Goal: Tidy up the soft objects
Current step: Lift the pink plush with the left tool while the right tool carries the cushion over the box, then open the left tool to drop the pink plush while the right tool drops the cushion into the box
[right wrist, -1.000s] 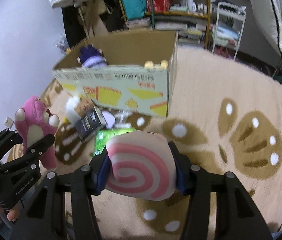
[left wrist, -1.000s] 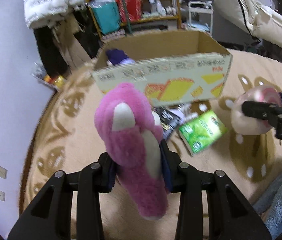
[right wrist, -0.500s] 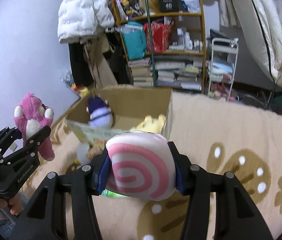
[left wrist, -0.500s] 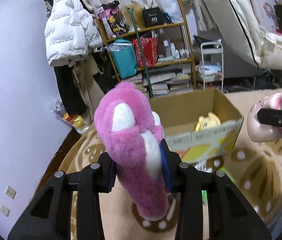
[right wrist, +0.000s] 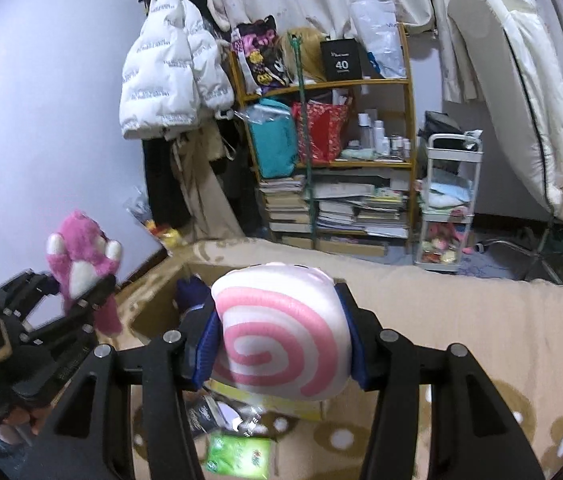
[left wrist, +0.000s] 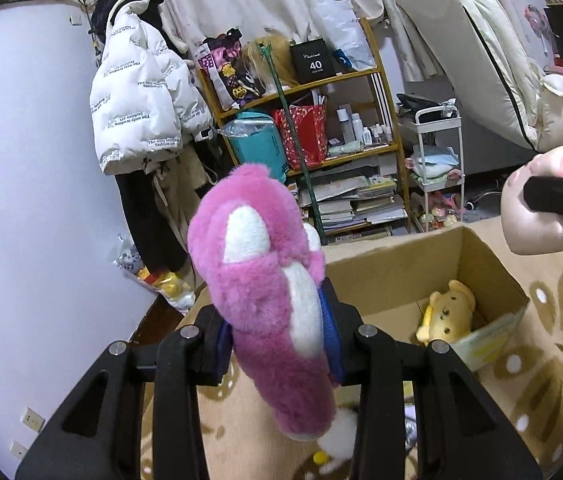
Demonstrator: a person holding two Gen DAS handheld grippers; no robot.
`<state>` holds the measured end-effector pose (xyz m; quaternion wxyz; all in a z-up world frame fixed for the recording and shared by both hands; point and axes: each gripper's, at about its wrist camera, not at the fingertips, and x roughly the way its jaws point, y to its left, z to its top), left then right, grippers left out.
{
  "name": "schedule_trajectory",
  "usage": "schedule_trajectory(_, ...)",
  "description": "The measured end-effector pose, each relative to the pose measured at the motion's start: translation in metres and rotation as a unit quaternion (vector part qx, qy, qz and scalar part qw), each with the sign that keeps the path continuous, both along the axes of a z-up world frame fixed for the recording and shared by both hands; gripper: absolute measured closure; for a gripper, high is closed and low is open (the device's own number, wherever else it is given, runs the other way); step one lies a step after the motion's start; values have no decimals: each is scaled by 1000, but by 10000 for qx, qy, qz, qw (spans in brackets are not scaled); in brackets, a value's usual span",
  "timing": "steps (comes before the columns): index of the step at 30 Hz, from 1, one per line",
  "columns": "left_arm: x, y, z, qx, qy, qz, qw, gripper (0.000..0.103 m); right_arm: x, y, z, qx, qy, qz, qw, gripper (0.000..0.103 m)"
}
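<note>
I hold a gripper in each hand, both raised above a beige carpet (left wrist: 541,360) with a brown flower pattern. My left gripper (left wrist: 277,340) pinches a fuzzy pink and white plush toy (left wrist: 265,300) around its middle, the toy standing upright between the blue pads. My right gripper (right wrist: 281,344) is clamped on a round white cushion with a pink spiral (right wrist: 281,336).

A second ago both grippers were low and looking at the printed front of the cardboard box (left wrist: 421,272), with a green packet (right wrist: 239,454) and other loose items on the carpet before it. Since then I have lifted both toys. From the left view I now look down over the rim into the open box, where a yellow bear plush (left wrist: 447,312) lies near the front wall. From the right view a dark purple plush (right wrist: 191,290) shows in the box, just behind the cushion.

Both soft toys are carried high enough to clear the box wall, so I judge the next step is to move each over the opening and let go. Behind the box stand a cluttered wooden shelf (left wrist: 385,148) and a hanging white puffer jacket (left wrist: 137,112).
</note>
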<state>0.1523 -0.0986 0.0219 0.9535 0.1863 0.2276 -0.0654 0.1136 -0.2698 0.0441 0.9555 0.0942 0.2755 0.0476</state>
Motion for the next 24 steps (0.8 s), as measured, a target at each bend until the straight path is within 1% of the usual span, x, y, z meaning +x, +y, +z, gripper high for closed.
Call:
schedule_trajectory(2, 6, -1, -3, -38, -3, 1, 10000, 67, 8, 0, -1, 70, -45, -24, 10000, 47)
schedule_trajectory(6, 18, -1, -15, -114, 76, -6, 9999, 67, 19, 6, -11, 33, -157, -23, 9999, 47)
schedule_trajectory(7, 21, 0, -19, -120, 109, 4, 9999, 67, 18, 4, -10, 50, -153, -3, 9999, 46)
schedule_trajectory(11, 30, 3, -33, -178, 246, 5, 9995, 66, 25, 10, -23, 68, -244, 61, 9997, 46)
schedule_trajectory(17, 39, 7, -50, -250, 465, 0, 9986, 65, 38, 19, -43, 69, -154, 215, 9996, 43)
schedule_trajectory(21, 43, 6, -59, -174, 538, 8, 9984, 65, 43, 21, -57, 0, -16, 249, 9997, 42)
schedule_trajectory(24, 45, 6, -64, -177, 657, 1, 9977, 64, 44, 19, -64, -20, 35, 246, 9997, 39)
